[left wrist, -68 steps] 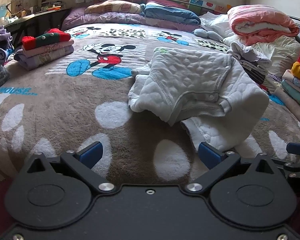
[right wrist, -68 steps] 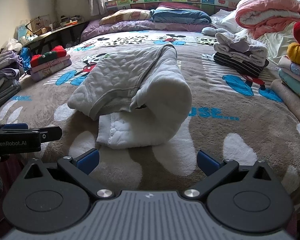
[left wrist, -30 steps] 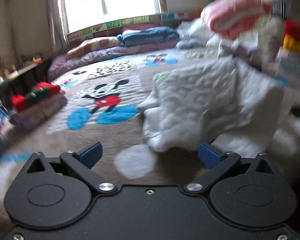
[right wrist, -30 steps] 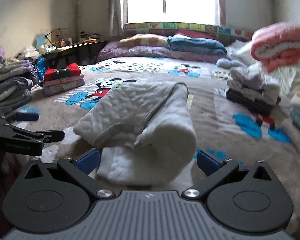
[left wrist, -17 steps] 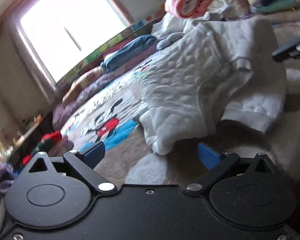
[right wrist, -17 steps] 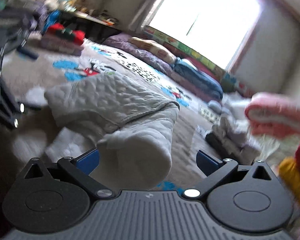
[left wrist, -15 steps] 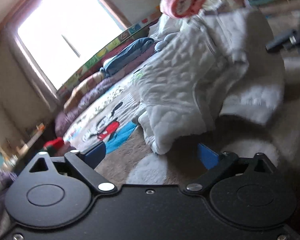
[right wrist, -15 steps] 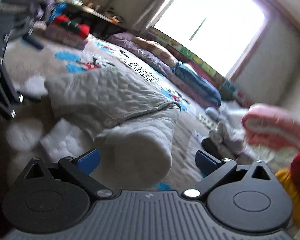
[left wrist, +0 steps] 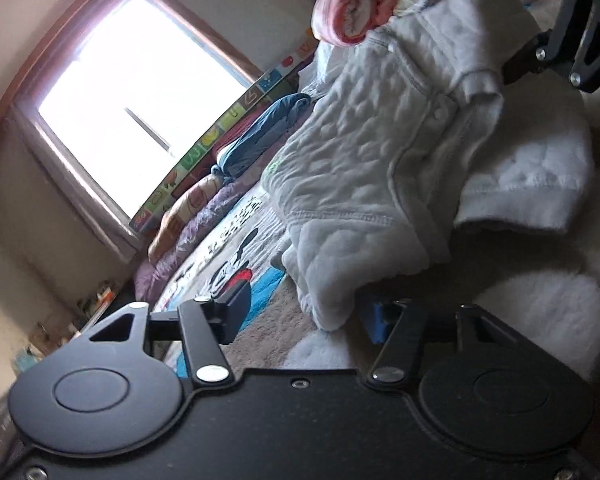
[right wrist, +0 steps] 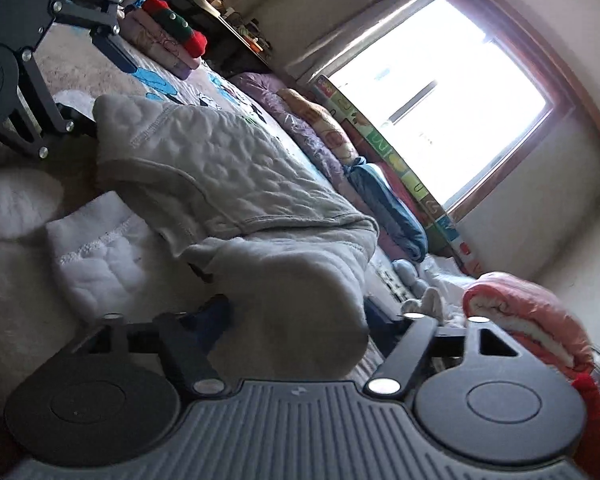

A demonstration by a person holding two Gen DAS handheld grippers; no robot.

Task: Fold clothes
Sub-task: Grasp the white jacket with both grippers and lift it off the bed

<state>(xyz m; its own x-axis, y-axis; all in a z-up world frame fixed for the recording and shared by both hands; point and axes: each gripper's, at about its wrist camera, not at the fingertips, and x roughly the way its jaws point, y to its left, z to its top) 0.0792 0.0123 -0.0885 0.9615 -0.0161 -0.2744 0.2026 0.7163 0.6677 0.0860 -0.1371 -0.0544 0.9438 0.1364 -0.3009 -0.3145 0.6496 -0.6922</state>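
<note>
My left hand-held gripper [left wrist: 304, 316] is tilted hard over and spread wide, its jaws standing on either side of the near corner of the white quilted garment [left wrist: 384, 160] without pinching it; one blue pad [left wrist: 376, 320] shows just under the hem. My right hand-held gripper [right wrist: 296, 312] is likewise parted, with the thick rolled end of the same garment bulging between its jaws; whether the pads touch the cloth I cannot tell.

The garment lies half folded on the bed [left wrist: 260, 332], on a brown plush blanket printed with white patches and a cartoon mouse in red, blue and black. A row of snap studs runs along one seam.

Beyond it, against the window [left wrist: 140, 92], stands a strip of coloured picture tiles [right wrist: 404, 168]; I can make out a few single letters there, one like a "U", nothing more. A blue folded quilt [right wrist: 384, 208] and purple pillows lie below. A pink rolled blanket [right wrist: 528, 316] sits to my right, and a stack of folded clothes [right wrist: 168, 36] topped in red and green to my left.
</note>
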